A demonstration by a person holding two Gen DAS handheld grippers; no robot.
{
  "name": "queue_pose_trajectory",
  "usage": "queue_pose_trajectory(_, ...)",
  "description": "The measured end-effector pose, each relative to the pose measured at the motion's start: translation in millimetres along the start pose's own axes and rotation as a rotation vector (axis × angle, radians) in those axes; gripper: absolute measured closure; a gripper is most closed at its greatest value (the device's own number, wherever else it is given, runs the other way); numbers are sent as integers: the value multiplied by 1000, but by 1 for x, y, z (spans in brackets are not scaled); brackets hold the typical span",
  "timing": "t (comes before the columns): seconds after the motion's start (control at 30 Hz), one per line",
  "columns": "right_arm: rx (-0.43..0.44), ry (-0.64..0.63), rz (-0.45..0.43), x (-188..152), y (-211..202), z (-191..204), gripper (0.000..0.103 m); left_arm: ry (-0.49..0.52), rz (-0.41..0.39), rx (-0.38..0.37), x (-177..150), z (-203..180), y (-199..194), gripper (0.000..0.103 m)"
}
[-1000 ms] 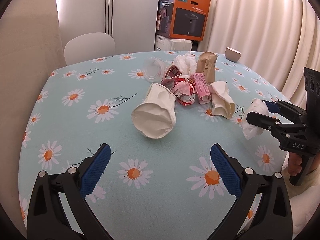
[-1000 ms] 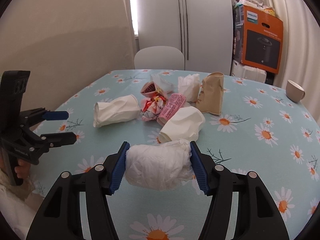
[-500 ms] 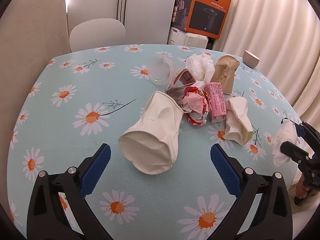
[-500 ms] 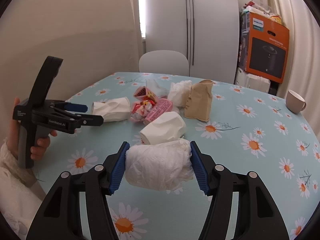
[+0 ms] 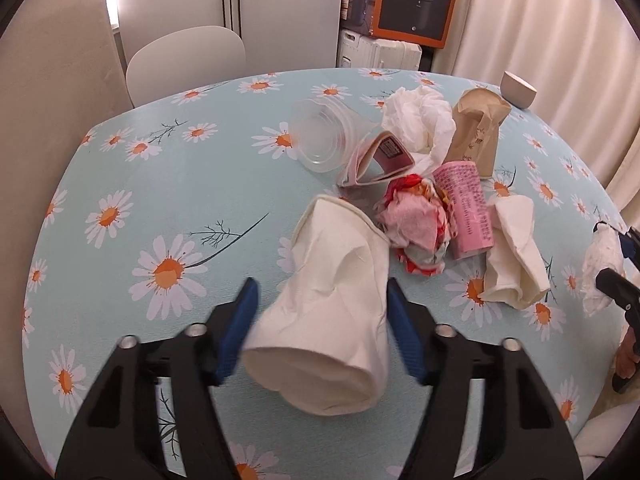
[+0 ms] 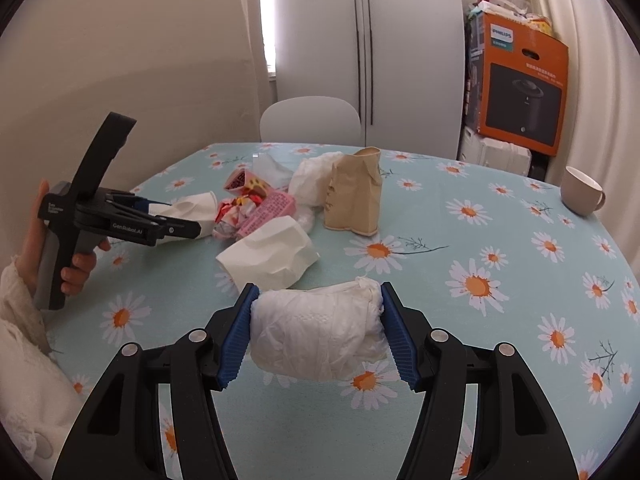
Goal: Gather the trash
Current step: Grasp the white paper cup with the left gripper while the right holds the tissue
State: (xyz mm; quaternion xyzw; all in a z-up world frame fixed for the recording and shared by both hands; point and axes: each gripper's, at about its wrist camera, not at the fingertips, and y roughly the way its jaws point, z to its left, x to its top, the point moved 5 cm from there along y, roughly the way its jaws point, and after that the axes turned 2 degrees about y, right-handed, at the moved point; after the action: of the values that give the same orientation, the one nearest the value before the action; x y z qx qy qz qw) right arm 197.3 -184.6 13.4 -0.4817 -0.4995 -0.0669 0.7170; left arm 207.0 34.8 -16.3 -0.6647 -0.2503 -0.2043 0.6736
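Note:
A crushed white paper cup (image 5: 332, 312) lies on its side on the daisy tablecloth (image 5: 160, 184). My left gripper (image 5: 320, 304) has closed its blue pads on both sides of the cup; it also shows in the right wrist view (image 6: 176, 220). My right gripper (image 6: 318, 316) is shut on a crumpled white tissue wad (image 6: 320, 332) held above the table, which also shows in the left wrist view (image 5: 600, 268). The trash pile holds a second crushed white cup (image 5: 514, 256), a pink wrapper (image 5: 466, 210), a red-pink wad (image 5: 416, 226), a clear plastic cup (image 5: 324, 140), white tissue (image 5: 420, 118) and a brown paper cup (image 5: 476, 136).
A beige mug (image 6: 582, 192) stands near the table's far right edge. A white chair (image 6: 310, 120) is at the far side, with a white cupboard (image 6: 360, 40) and an orange box (image 6: 520, 88) behind. Curtains hang at the right.
My left gripper moved forward to the crushed white cup and closed its jaws around it. My right gripper kept holding the tissue wad and drew back slightly.

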Motion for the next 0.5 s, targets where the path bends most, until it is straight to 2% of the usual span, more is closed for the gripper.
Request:
queue_pose_trajectory(0.13,6,7,6,-2,3,2,46,71,-10,64,-2,-7,-6,44)
queue_pose_trajectory(0.27,8,-14,4,-6,-2,11,46,96,-30,88,-6,-10,-18,44)
queue_pose_trajectory(0.5,11,-46,-11,-15,-20,32,46,118,-60,88,-21,-19,-42,44)
